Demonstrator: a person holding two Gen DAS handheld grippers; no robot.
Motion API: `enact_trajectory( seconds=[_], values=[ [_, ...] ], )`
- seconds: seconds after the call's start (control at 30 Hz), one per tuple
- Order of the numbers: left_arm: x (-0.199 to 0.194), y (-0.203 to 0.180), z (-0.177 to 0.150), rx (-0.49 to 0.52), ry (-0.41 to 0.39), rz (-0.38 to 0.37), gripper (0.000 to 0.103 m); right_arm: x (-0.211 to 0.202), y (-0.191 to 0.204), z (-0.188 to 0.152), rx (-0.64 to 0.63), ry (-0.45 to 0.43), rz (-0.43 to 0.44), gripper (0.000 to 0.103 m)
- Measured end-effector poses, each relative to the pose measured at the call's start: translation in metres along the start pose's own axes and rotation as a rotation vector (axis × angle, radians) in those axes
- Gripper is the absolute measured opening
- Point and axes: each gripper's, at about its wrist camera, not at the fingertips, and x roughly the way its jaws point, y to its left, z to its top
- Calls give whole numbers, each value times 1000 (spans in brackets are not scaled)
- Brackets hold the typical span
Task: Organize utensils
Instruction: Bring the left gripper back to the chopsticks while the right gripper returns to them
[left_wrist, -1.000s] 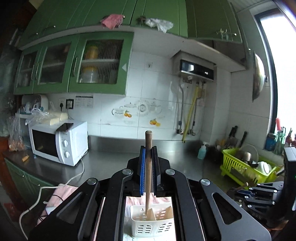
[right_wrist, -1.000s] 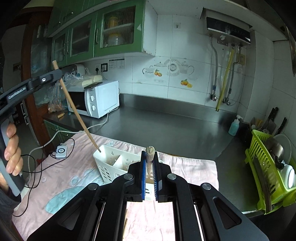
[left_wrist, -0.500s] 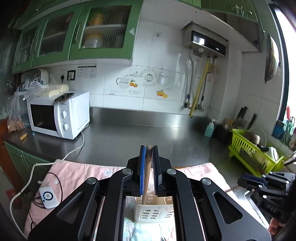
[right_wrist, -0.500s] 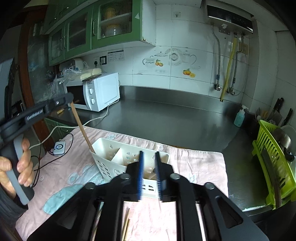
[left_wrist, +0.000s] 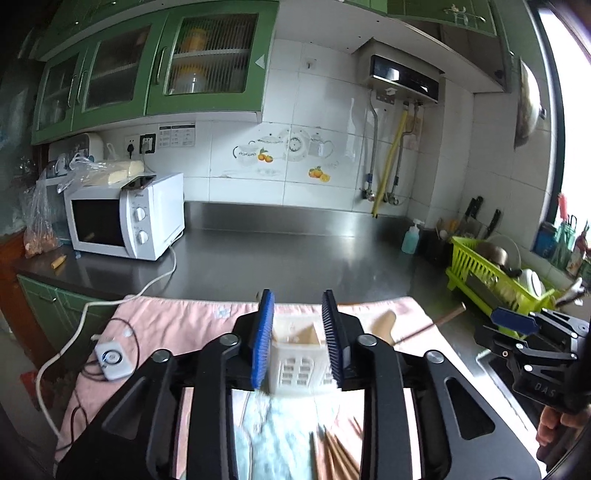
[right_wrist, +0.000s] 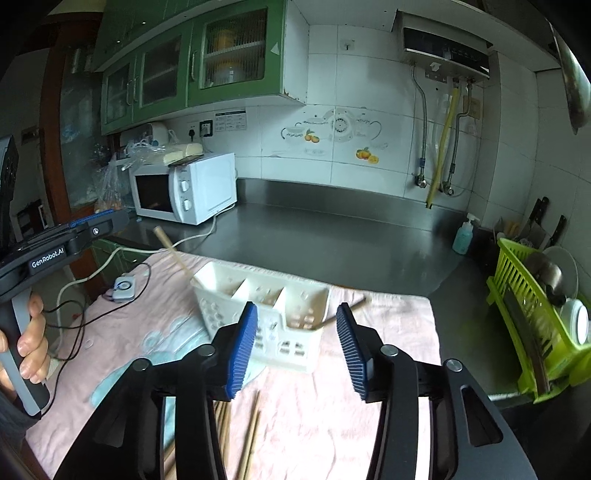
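A white slotted utensil holder (right_wrist: 273, 314) with three compartments stands on a pink cloth (right_wrist: 147, 332); it also shows in the left wrist view (left_wrist: 297, 356). A wooden utensil handle (right_wrist: 173, 251) leans out of its left compartment and another (right_wrist: 343, 312) out of its right end, the latter also seen in the left wrist view (left_wrist: 432, 325). Several wooden chopsticks (left_wrist: 340, 454) lie on the cloth in front. My left gripper (left_wrist: 297, 332) is open and empty just before the holder. My right gripper (right_wrist: 297, 350) is open and empty above the holder's near side.
A white microwave (left_wrist: 125, 218) stands at the back left, its cable (left_wrist: 74, 332) trailing over the cloth beside a small white device (left_wrist: 110, 360). A green dish rack (right_wrist: 535, 317) and a soap bottle (right_wrist: 463, 236) are at the right. Steel counter (left_wrist: 295, 254) lies behind.
Both grippers opened and let go of their wooden utensils, which now rest in the holder. Both grippers pulled back from the holder.
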Motion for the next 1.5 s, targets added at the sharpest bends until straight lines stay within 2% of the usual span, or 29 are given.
enact_trajectory(
  seconds=[0.2, 0.5, 0.8, 0.87, 1.03, 1.1, 1.5],
  values=[
    [-42, -5, -32, 33, 17, 9, 47, -31, 15, -35, -8, 2, 21, 52],
    [-89, -7, -87, 40, 70, 31, 51, -70, 30, -100, 38, 31, 50, 53],
    [-115, -8, -133, 26, 106, 51, 55, -75, 43, -177, 60, 136, 45, 52],
    [-118, -9, -141, 31, 112, 62, 56, -72, 46, -193, 63, 164, 40, 50],
    [-125, -9, -161, 50, 130, 84, 58, -59, 51, -226, 69, 249, 46, 33],
    [-125, -7, -165, 48, 142, 84, 58, -54, 52, -236, 75, 275, 51, 32],
    [-111, -5, -202, 80, 243, 101, 58, -35, 57, -254, 74, 332, 52, 19]
  ],
)
